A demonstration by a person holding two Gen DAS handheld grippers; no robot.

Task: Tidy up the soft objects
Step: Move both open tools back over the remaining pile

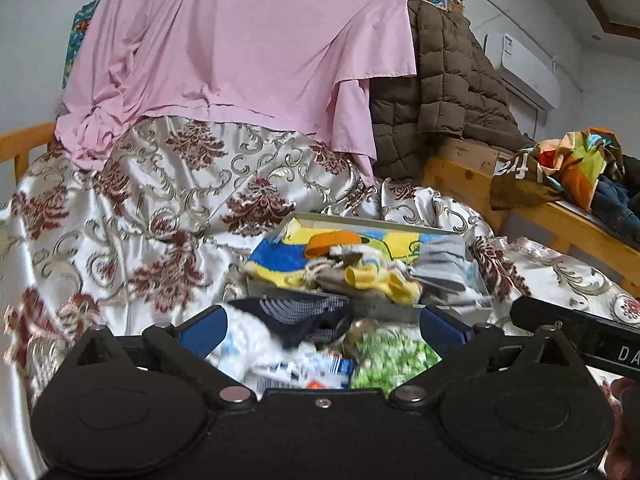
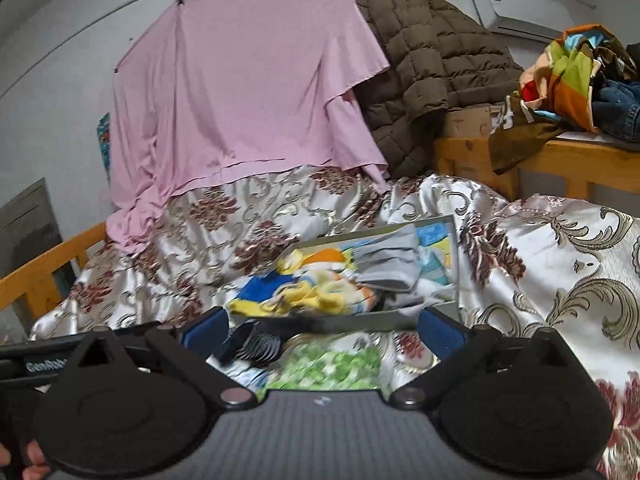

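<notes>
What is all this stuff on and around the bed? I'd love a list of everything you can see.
Tray: one, grey, on the bedspread, filled with small soft items.
Orange piece: one, in the tray, on top.
Grey sock: one, in the tray, right side.
Yellow piece: one, at the tray's front.
Dark patterned sock: one, navy, in front of the tray.
Green-white cloth: one, nearest the camera.
Bedspread: one, satin white with maroon flowers.
Pink sheet: one, hanging behind.
Quilted jacket: one, brown, right of the sheet.
Left gripper: open, holding nothing.
Right gripper: open, holding nothing.
</notes>
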